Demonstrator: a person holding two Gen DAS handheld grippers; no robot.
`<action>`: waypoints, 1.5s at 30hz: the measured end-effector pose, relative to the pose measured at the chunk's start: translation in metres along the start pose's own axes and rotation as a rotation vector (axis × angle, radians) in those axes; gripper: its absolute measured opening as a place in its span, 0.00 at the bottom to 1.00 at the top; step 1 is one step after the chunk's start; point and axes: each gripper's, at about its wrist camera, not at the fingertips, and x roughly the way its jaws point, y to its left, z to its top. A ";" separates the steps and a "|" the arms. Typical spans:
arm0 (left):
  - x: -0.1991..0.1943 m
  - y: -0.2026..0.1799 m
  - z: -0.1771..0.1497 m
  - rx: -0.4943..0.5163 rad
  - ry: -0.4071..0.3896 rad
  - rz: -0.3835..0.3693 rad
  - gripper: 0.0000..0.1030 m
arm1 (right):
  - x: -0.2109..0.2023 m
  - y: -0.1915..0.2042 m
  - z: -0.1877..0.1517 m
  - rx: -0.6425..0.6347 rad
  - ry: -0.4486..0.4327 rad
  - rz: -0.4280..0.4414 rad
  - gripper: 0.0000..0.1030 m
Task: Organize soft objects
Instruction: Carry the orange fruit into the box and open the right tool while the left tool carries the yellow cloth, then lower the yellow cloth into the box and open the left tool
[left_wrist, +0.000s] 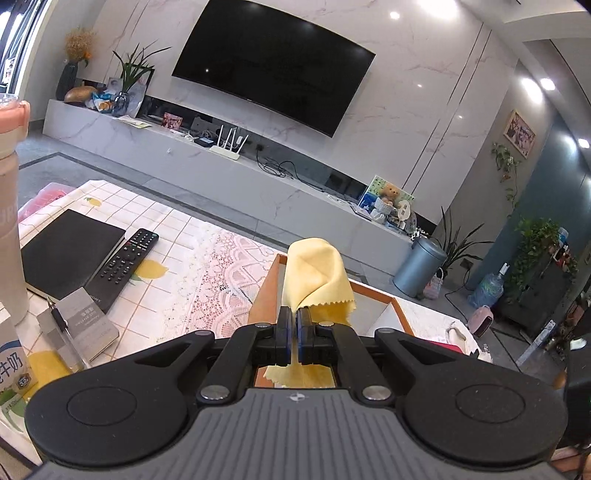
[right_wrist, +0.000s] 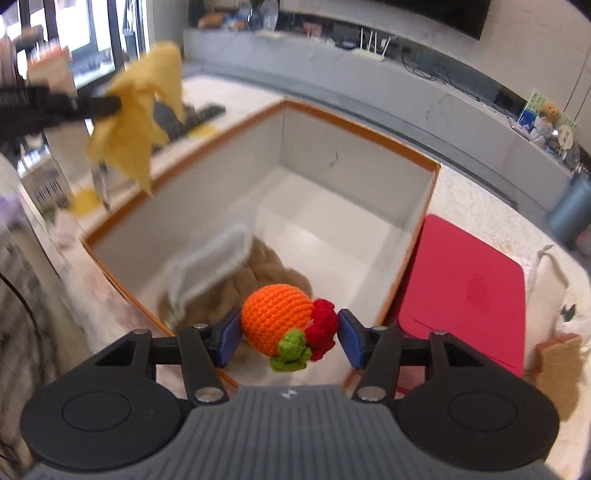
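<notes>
The reference landmark is the orange-rimmed box (right_wrist: 436, 166), open-topped and white inside.

The left gripper (left_wrist: 294, 325) has its jaws clenched on a yellow cloth (left_wrist: 314, 277). In the left wrist view the cloth stands bunched above the fingertips, over the box's near-left rim; in the right wrist view it hangs beyond the left wall of the box, clear of the interior.

The right gripper (right_wrist: 288, 334) grasps a crocheted orange toy (right_wrist: 275, 314) with red and green trim, its jaws part-way apart and a pad at each side of the toy. The toy hangs above the near end of the box, directly over a brown plush item (right_wrist: 266, 277) and a pale mesh pouch (right_wrist: 210, 266) already lying on the box floor.

Judged step: depositing both soft items into the box.

- Right side — lower the toy toward the bare floor beyond the plush item, then release; a drop from height may roll it.
- Left side — carry the cloth fully inside the left wall before opening, since a trailing corner may catch on the rim.

A red flat case (right_wrist: 465, 291) lies just right of the box.
</notes>
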 end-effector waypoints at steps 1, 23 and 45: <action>-0.001 0.000 0.000 0.003 -0.002 -0.002 0.03 | -0.001 -0.001 -0.003 -0.008 0.008 -0.009 0.54; 0.004 -0.070 -0.017 0.089 0.039 -0.191 0.03 | -0.074 -0.073 -0.021 0.170 -0.270 0.010 0.76; 0.131 -0.117 -0.086 0.207 0.361 0.017 0.84 | -0.080 -0.174 -0.102 0.506 -0.383 0.006 0.78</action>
